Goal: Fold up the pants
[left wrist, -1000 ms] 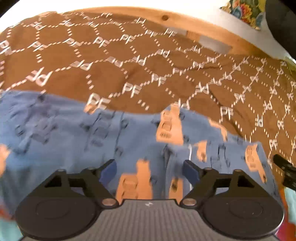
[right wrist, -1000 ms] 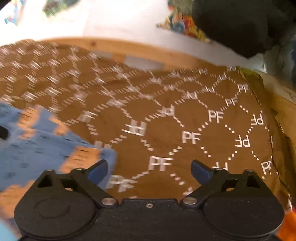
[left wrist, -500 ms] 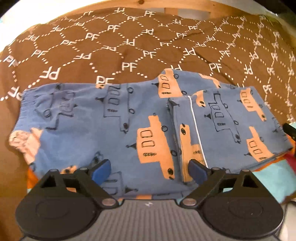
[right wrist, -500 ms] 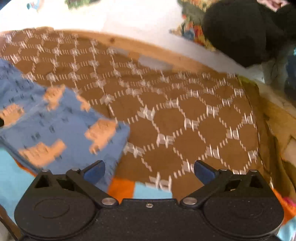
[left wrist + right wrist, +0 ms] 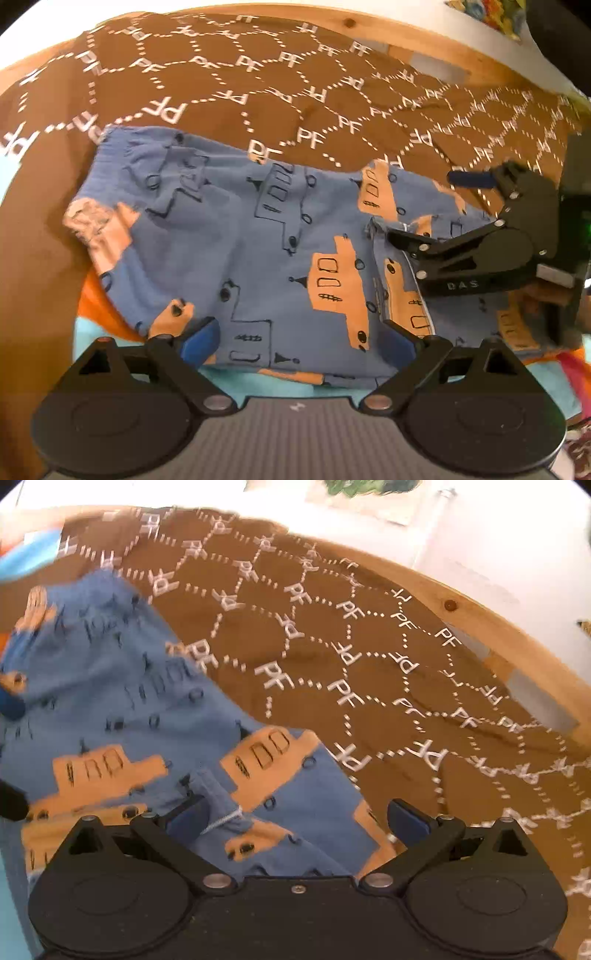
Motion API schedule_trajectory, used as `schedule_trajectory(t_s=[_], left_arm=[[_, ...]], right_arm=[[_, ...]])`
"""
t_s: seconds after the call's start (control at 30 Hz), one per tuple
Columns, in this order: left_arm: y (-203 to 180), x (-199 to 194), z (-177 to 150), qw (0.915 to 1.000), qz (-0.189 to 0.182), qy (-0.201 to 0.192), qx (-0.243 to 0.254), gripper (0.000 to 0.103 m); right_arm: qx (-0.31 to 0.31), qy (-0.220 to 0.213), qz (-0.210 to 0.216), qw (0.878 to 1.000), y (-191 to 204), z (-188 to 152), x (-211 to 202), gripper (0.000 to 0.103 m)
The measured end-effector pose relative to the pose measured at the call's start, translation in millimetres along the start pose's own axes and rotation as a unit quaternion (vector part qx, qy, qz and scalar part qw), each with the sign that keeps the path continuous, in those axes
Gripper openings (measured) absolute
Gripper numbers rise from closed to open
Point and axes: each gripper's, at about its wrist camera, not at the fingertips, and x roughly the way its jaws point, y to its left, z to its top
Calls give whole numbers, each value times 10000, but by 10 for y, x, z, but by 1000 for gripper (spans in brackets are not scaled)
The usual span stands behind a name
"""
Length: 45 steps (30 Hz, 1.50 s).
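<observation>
The blue pants [image 5: 280, 236] with orange vehicle prints lie folded flat on a brown blanket [image 5: 229, 107] patterned with white "PF" letters. My left gripper [image 5: 299, 339] hovers open over the near edge of the pants, with nothing pinched. Coming in from the right, my right gripper [image 5: 432, 210] is open above the folded-over leg end. In the right wrist view the right gripper [image 5: 295, 819] straddles the pants [image 5: 122, 701]. A hem [image 5: 221, 812] with white stitching lies loose by its left finger. A blue pad [image 5: 11, 705] of the left gripper shows at the left edge.
A wooden bed frame [image 5: 369, 29] curves behind the blanket, also seen as the frame [image 5: 480, 616] below a white wall. Teal cloth [image 5: 258, 384] and orange cloth [image 5: 96, 295] stick out under the pants. A colourful cloth [image 5: 491, 14] lies at the far right.
My right gripper has swung left from the bare blanket onto the pants and now appears in the left wrist view. The left gripper has drawn back from the pants, open throughout.
</observation>
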Motion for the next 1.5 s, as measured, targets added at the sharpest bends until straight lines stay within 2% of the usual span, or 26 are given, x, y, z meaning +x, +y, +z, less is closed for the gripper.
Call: schedule_trajectory(t_s=[0.1, 0.2, 0.33, 0.4, 0.47, 0.53, 0.57, 0.63, 0.7, 0.77, 0.8, 0.83, 0.9, 1.0, 1.17, 1.23, 1.3, 1.4, 1.5], left_arm=[[117, -219, -13, 9997, 207, -129, -23, 96], [309, -507, -77, 9958, 594, -661, -208, 98], [543, -626, -6, 9872, 971, -1082, -652, 96], [658, -621, 54, 9847, 994, -1121, -889, 81], [763, -601, 80, 9825, 935, -1137, -1138, 75], [812, -602, 72, 9802, 866, -1209, -1310, 64], [819, -603, 72, 9795, 838, -1241, -1345, 54], [823, -606, 60, 9799, 818, -1245, -1329, 50], [802, -599, 60, 9803, 780, -1291, -1272, 34], [774, -608, 56, 9811, 710, -1367, -1167, 28], [756, -608, 62, 9816, 683, -1399, -1109, 20], [738, -606, 60, 9817, 662, -1448, -1045, 19], [721, -589, 70, 9820, 644, -1466, -1000, 19], [788, -536, 65, 9815, 619, -1351, -1207, 19], [877, -419, 40, 9815, 787, -1117, -1340, 21], [831, -409, 12, 9821, 833, -1182, -1211, 30], [802, -392, 6, 9829, 747, -1239, -1139, 46], [872, -358, 20, 9779, 628, -1416, -1403, 49], [993, -338, 25, 9697, 340, -1576, -1837, 55]], right_arm=[[403, -131, -102, 9991, -104, 23, -169, 102], [538, -249, -326, 9977, -69, -49, -492, 102], [610, -316, -408, 9968, 124, -185, -913, 102], [614, -354, -523, 9961, 283, -241, -1021, 102], [683, -316, -603, 9953, 431, -309, -1050, 102], [799, -39, -582, 9951, 530, -391, -988, 102], [777, 134, -558, 9953, 572, -438, -948, 102], [725, 182, -650, 9951, 643, -518, -905, 102], [721, 181, -672, 9950, 651, -517, -906, 102], [767, 208, -670, 9946, 647, -523, -893, 102], [806, 220, -670, 9943, 644, -528, -891, 102], [831, 228, -671, 9940, 639, -530, -886, 102], [832, 227, -692, 9939, 654, -534, -905, 102], [779, 231, -746, 9939, 675, -531, -878, 102], [768, 238, -752, 9939, 675, -534, -865, 102], [790, 244, -739, 9938, 668, -537, -861, 102], [804, 248, -728, 9938, 664, -538, -859, 102], [808, 244, -731, 9937, 663, -538, -858, 102], [806, 236, -738, 9937, 664, -538, -858, 102]])
